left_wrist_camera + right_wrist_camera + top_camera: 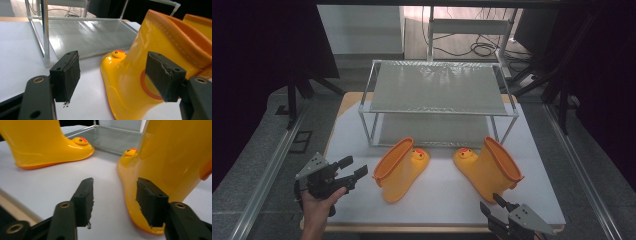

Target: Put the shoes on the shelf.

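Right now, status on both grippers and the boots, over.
Left gripper open, short of the left boot. Right gripper open, beside the right boot. Both boots upright, toes toward the rack. Nothing in the way.

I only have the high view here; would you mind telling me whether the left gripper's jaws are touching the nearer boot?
Observer: No. In the left gripper view, the left gripper is open, with the left boot lying beyond its jaws.
Operator: And the right one?
Observer: The right gripper is open too, beside the right boot's heel.
Operator: What's on the toes?
Observer: A duck face with an orange beak.
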The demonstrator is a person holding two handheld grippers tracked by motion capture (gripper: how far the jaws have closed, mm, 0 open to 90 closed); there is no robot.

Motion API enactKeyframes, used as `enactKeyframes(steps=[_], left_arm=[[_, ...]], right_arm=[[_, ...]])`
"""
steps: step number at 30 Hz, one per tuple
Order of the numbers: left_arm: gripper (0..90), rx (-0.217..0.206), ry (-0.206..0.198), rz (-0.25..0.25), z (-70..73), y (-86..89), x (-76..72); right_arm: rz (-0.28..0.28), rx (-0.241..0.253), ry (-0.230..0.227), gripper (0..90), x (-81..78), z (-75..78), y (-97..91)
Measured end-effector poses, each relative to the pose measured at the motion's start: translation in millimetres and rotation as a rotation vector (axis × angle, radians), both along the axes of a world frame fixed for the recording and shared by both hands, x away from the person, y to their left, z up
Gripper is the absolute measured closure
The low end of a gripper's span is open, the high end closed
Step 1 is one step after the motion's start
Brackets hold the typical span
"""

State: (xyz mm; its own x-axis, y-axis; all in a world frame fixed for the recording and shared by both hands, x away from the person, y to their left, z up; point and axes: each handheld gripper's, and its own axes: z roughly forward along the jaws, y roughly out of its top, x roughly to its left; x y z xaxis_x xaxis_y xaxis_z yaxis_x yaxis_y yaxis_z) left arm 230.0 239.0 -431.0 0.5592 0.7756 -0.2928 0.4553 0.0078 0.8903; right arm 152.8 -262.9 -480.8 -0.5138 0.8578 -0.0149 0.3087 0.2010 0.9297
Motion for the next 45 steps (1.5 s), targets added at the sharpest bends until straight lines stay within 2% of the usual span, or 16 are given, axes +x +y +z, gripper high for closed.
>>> enactKeyframes(steps=[3,6,8,9,13,15,18,20,21,24,29,36,38,45], left_arm=[[27.5,-0.007,0.007,-0.006,1.0,2.7,-1.3],[27.3,-0.019,0.013,-0.013,1.6,4.3,-3.7],[26.6,-0.009,0.017,-0.026,-0.8,4.7,-11.1],[26.6,-0.024,0.020,-0.038,-2.1,4.8,-13.8],[25.6,-0.032,0.023,-0.063,-6.6,3.1,-21.0],[24.2,-0.039,0.026,-0.076,-8.5,2.2,-22.6],[22.3,-0.052,0.032,-0.101,-9.9,0.7,-24.3],[21.7,-0.059,0.034,-0.115,-10.1,-1.2,-25.7],[19.7,-0.076,0.037,-0.136,-10.4,-3.7,-27.0],[18.3,-0.078,0.030,-0.157,-10.5,-7.8,-29.2],[14.8,-0.090,0.018,-0.201,-11.2,-18.1,-34.6],[13.8,-0.071,0.020,-0.220,-13.4,-35.1,-34.1],[13.8,-0.052,0.020,-0.216,-15.3,-45.1,-30.4],[14.0,-0.017,0.017,-0.193,-18.0,-62.3,-19.4]], right_arm=[[0.019,0.024,0.002,43.0,-7.0,0.4,-6.7],[0.021,0.029,0.000,41.6,-11.4,-0.9,-11.9],[0.045,0.070,0.006,39.7,-17.1,-1.9,-21.7],[0.050,0.075,0.007,39.2,-18.6,-1.6,-24.7],[0.034,0.086,-0.003,37.8,-21.9,-0.3,-35.5],[0.007,0.111,0.009,35.6,-20.6,1.4,-47.0],[-0.005,0.123,0.019,33.0,-17.7,3.4,-54.0],[-0.012,0.121,0.021,31.7,-16.4,3.5,-55.3],[-0.020,0.129,0.030,29.9,-13.2,3.1,-57.6],[-0.027,0.130,0.036,27.5,-10.9,2.8,-58.5],[-0.033,0.158,0.049,22.3,-3.4,7.1,-59.4],[-0.033,0.154,0.048,19.1,3.4,11.9,-56.8],[-0.038,0.160,0.045,17.6,6.8,14.0,-56.0],[-0.048,0.155,0.050,15.5,13.3,15.6,-55.3]])
